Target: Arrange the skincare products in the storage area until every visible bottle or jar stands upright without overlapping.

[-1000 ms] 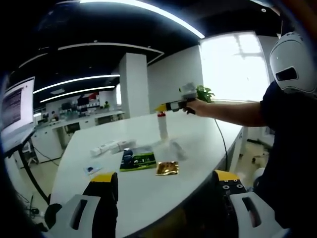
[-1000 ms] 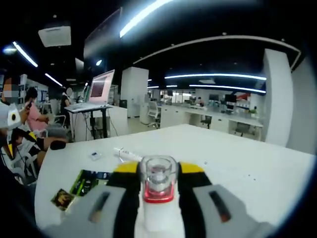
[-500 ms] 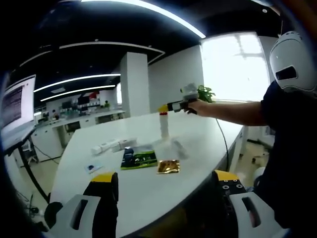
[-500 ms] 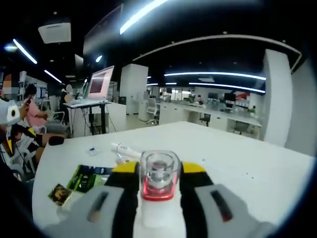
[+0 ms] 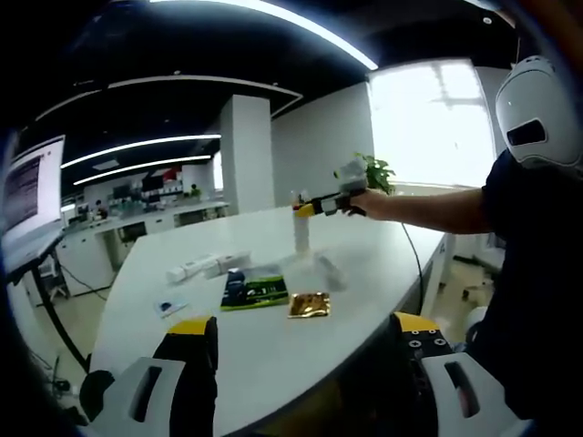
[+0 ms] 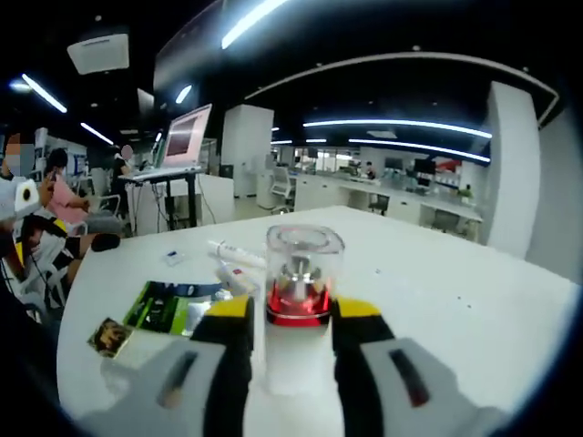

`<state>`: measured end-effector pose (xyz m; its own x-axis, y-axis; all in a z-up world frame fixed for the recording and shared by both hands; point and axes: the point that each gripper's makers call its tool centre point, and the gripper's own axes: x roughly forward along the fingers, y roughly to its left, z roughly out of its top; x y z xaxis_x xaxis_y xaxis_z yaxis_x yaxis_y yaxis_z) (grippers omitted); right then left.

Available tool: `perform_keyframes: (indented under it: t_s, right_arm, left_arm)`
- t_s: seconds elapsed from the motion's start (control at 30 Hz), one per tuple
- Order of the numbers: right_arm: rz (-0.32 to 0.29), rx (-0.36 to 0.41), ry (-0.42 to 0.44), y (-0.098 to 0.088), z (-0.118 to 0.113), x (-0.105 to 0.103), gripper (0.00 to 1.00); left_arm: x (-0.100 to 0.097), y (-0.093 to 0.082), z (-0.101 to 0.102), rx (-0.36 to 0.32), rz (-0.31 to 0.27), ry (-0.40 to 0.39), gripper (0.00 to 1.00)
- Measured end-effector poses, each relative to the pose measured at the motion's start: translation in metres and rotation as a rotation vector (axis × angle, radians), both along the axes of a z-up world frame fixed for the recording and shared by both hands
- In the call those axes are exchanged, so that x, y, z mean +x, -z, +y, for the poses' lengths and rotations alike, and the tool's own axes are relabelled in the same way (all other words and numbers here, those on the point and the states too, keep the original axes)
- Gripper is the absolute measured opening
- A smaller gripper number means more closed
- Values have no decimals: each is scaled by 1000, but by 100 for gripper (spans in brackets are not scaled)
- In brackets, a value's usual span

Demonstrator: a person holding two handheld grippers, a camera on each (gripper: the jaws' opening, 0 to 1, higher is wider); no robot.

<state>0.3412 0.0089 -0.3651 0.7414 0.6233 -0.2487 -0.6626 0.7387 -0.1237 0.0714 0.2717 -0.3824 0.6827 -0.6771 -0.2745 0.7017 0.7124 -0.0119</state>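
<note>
Right tool (image 6: 293,330): its yellow-tipped grey jaws stand on either side of a white pump bottle with a red collar and clear cap (image 6: 299,300); the bottle sits upright between them on the white counter (image 6: 474,319). The jaws are close against the bottle's sides, but whether they press it or have a small gap, cannot tell from this view. In the left gripper view the same right tool (image 5: 310,209) shows at the end of the person's outstretched arm (image 5: 428,208), level with the top of the bottle (image 5: 301,229), which stands upright near the counter's middle. Left tool (image 5: 301,339): jaws spread wide, nothing between them, held low at the near edge of the counter (image 5: 273,355). Other items lying flat on the counter: a green and black flat packet (image 5: 255,291), a small gold foil sachet (image 5: 309,306) just beside it, a white tube (image 5: 196,269) farther back, a clear lying bottle or tube (image 5: 326,271) near the foot of the upright bottle, and a small white and blue sachet (image 5: 169,309) nearer the counter's edge. A dark blue small item rests at the packet's end; too blurred to identify. In the right gripper view the green packet (image 6: 168,306), gold sachet (image 6: 108,336) and white tube (image 6: 235,255) lie to one side of the bottle, apart from it. Background: open office, a monitor (image 6: 185,141) on a stand, seated people (image 6: 59,205).
</note>
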Motion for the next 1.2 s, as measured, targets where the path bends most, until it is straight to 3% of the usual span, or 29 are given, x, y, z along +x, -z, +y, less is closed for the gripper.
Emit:
perform_keyframes:
  t_s: [1.2]
  right_arm:
    - [34,-61,49,12,-33,-7,32]
  left_arm:
    - [-1,2,-1,2,-2,9,78]
